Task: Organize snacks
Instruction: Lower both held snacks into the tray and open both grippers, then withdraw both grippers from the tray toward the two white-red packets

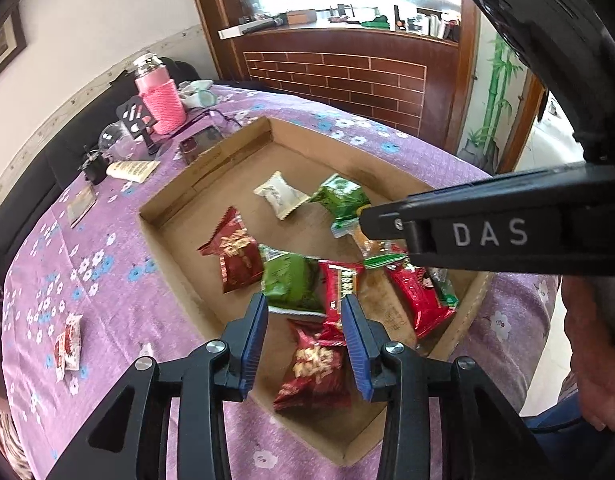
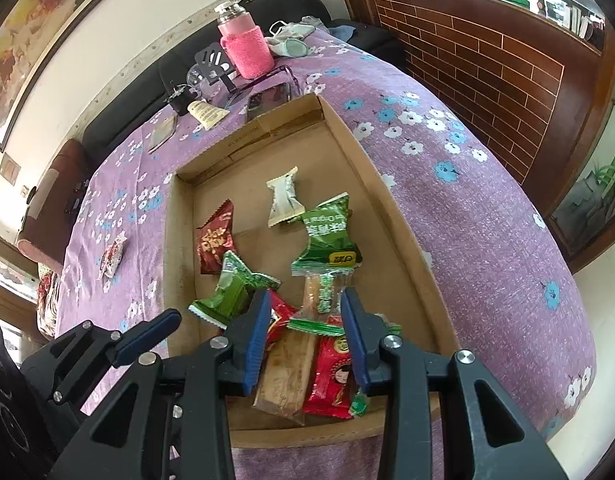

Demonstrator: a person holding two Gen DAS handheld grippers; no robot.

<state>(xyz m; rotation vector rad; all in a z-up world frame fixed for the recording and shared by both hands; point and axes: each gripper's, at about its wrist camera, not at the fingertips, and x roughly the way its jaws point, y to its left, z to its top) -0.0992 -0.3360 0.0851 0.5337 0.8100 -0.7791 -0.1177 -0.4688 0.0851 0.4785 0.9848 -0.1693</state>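
Note:
A shallow cardboard tray point(image 1: 211, 168) point(image 2: 387, 216) lies on the purple flowered tablecloth and holds several snack packets: dark red ones point(image 1: 235, 256) point(image 2: 215, 240), green ones point(image 1: 291, 284) point(image 2: 331, 236), a white one point(image 1: 279, 194) point(image 2: 283, 196), bright red ones point(image 1: 419, 296) point(image 2: 331, 376) and a clear-wrapped brown bar point(image 2: 287, 372). My left gripper point(image 1: 303, 320) is open and empty above the tray's near end. My right gripper point(image 2: 303, 320) is open and empty over the packets at the tray's near right; its finger point(image 1: 447, 228) reaches in from the right. One small red-and-white packet point(image 1: 69, 344) point(image 2: 113, 258) lies outside the tray on the cloth.
At the table's far end stand a pink flask point(image 1: 159, 96) point(image 2: 247, 48), a phone point(image 1: 199, 142), a tube point(image 1: 133, 170), a clear glass point(image 1: 115, 140) and a face mask point(image 2: 291, 42). A dark sofa point(image 2: 267, 8) and a brick-patterned wooden counter point(image 1: 347, 76) lie beyond.

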